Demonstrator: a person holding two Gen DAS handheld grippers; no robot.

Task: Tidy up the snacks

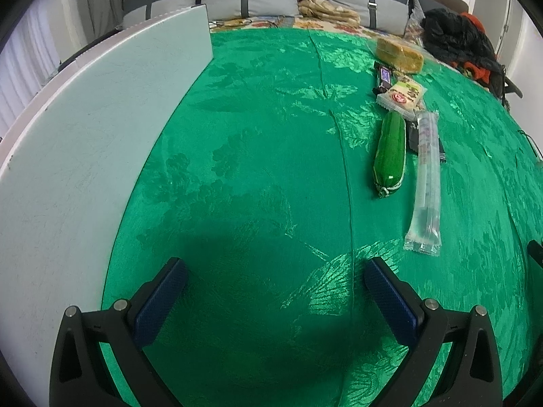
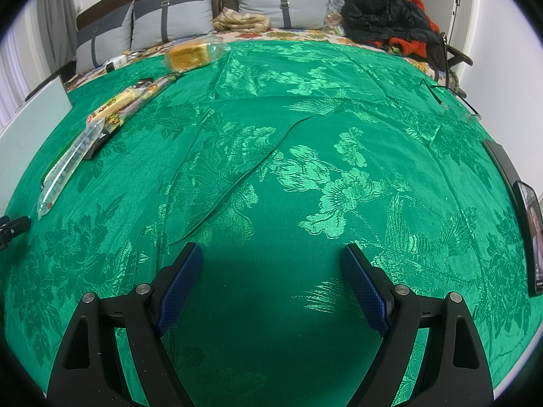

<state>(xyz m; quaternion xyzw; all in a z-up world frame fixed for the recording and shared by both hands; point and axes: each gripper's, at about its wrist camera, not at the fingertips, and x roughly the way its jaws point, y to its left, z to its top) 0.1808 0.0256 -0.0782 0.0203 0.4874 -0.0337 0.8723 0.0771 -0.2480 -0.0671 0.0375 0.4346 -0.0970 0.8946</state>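
"How many snacks can you count?"
"Five: one wrapped cake, one chocolate bar, one cracker packet, one green sausage, one clear tube."
"Cushions?"
"Three grey cushions."

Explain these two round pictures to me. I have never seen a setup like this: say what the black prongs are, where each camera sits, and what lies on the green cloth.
The black prongs are hand-held two-finger grippers, each with a fisheye camera looking along its fingers. One picture shows the left gripper, the other the right gripper. Both are open and hold nothing. On the green cloth lie snacks in a row: a green sausage-shaped pack, a long clear packet, a white wrapped biscuit, a dark bar and a wrapped yellow cake. A white board lies to the left.
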